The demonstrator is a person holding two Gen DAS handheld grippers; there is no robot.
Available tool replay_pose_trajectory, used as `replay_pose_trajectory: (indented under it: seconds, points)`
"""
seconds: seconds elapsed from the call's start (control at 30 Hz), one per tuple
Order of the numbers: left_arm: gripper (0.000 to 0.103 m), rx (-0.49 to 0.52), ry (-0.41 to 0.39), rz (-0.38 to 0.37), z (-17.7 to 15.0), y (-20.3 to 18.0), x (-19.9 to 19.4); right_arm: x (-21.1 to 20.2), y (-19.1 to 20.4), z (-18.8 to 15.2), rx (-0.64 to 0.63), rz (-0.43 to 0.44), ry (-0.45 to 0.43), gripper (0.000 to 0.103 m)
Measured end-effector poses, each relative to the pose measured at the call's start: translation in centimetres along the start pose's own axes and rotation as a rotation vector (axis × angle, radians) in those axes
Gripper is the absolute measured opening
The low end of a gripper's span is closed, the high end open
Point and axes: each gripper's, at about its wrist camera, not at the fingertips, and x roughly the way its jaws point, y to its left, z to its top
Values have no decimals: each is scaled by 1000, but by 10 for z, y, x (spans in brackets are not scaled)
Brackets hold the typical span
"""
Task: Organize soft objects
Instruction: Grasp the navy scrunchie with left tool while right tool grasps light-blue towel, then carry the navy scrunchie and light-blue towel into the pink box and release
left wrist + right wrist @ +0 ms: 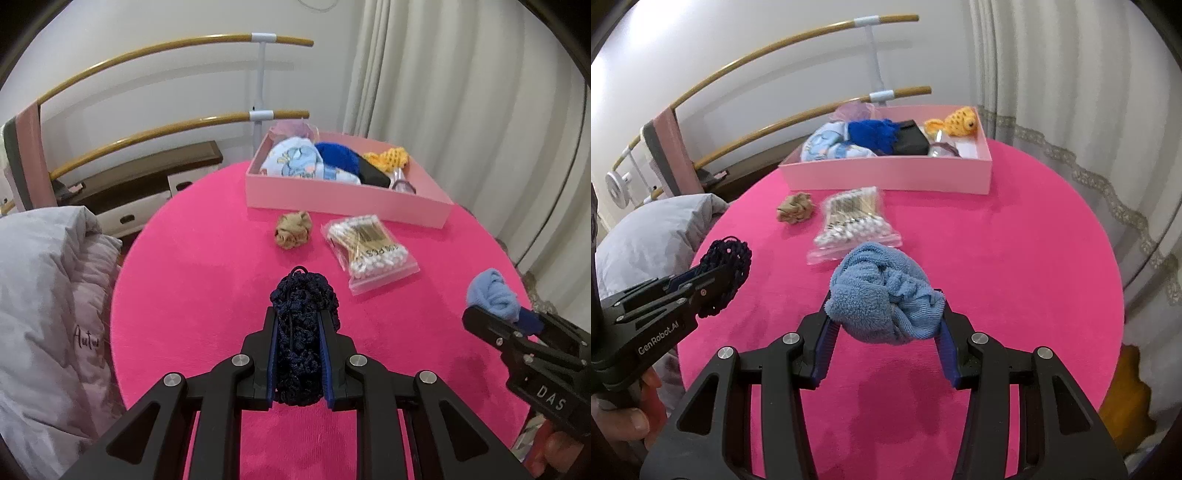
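Observation:
My left gripper (298,325) is shut on a dark navy crocheted piece (301,295) and holds it above the pink round table (207,280). It also shows at the left of the right wrist view (729,266). My right gripper (884,306) is shut on a light blue towel bundle (882,291), which also shows in the left wrist view (491,291). A pink box (332,194) at the table's far side holds a patterned cloth (295,162), a blue knit (338,157), a black item and an orange crocheted fish (960,120). A tan scrunchie (293,230) lies before the box.
A clear bag of cotton swabs (371,251) lies beside the scrunchie. A grey quilted jacket (48,295) lies off the table's left edge. Wooden rails (166,51) and a white wall stand behind. Cream curtains (461,92) hang at the right.

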Motion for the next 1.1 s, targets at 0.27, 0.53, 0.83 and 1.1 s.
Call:
replay_pose_trajectory:
  seconds: [0.27, 0.53, 0.83, 1.1]
  points:
    - [16, -10, -28, 6, -4, 3, -29, -19, 11, 1, -19, 1, -33, 44]
    - [16, -3, -38, -2, -4, -4, -39, -31, 12, 2, -20, 2, -51, 44]
    - [16, -1, -73, -3, 24, -5, -39, -37, 4, 23, -22, 30, -76, 44]
    - [16, 13, -170, -14, 98, -7, -35, -41, -19, 91, -29, 2, -159, 44]
